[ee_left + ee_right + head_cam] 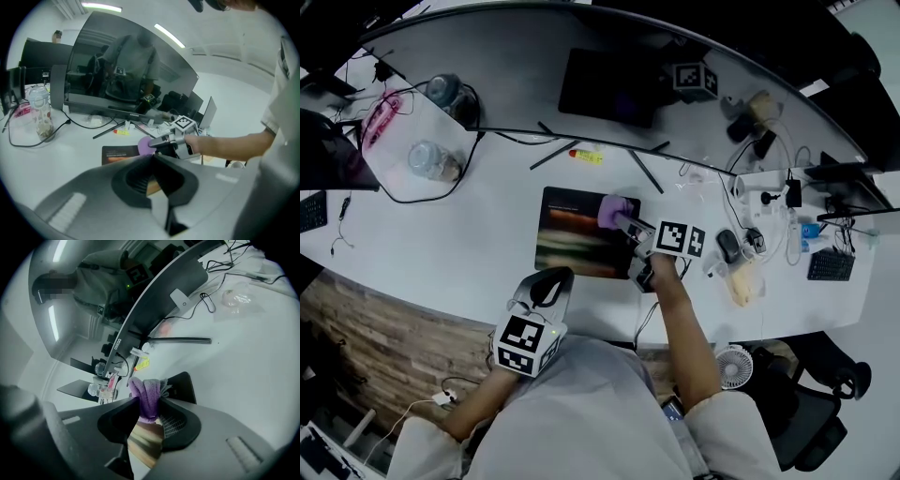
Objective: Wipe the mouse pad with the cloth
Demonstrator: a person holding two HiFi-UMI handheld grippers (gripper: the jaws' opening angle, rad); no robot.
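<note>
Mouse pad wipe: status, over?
Right gripper shut on purple cloth, over mouse pad. Left gripper shut, empty, by pad's near edge. Nothing in the way.

- The cloth (147, 397) is purple, with paler greyish threads at one edge.
- The mouse pad (581, 246) is black, crossed by blurred bands of orange, brown and cream.
- The left gripper (555, 279) and the right gripper (623, 221) are grey with black jaw pads; each carries a cube of black-and-white square markers.
- The desk (478, 244) is white.
- The marker (587, 156) is yellow with a red end.
- The floor (356, 323) is brown wood grain.
</note>
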